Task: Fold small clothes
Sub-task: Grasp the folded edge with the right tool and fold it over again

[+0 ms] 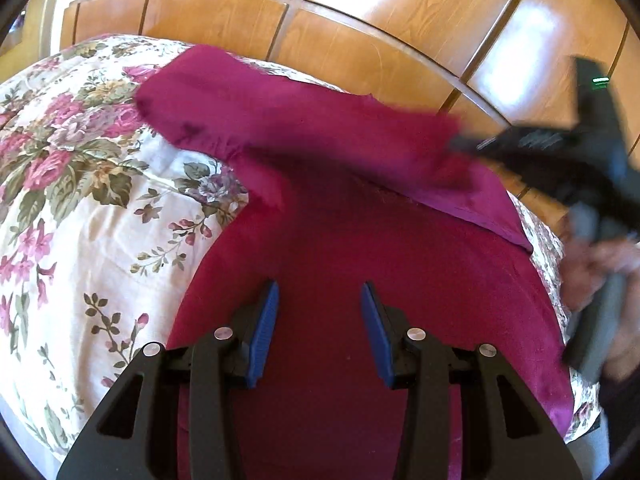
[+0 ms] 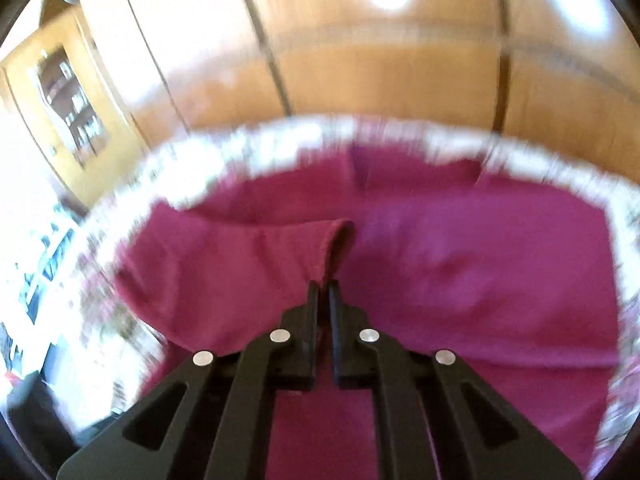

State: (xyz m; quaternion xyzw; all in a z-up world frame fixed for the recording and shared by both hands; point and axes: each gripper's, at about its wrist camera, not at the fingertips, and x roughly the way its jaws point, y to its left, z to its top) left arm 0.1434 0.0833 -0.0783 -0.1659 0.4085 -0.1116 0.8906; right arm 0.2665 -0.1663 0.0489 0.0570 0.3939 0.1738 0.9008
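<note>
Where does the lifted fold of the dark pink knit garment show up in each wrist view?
Left wrist view: the lifted fold stretches across the upper middle, its right end held by the right gripper.
Right wrist view: the same fold rises left of centre, pinched at the gripper's own tips.
Shared landmark: the floral bedspread under the garment, blurred in the right wrist view.

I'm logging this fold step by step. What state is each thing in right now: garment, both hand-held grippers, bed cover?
Magenta garment: spread on the bed, one sleeve lifted and carried across the body, not yet folded flat.
Left hand-held gripper: open, over the garment's lower part, holding nothing.
Right hand-held gripper: shut on the sleeve, view motion-blurred.
Floral bed cover: lying flat under the garment.
</note>
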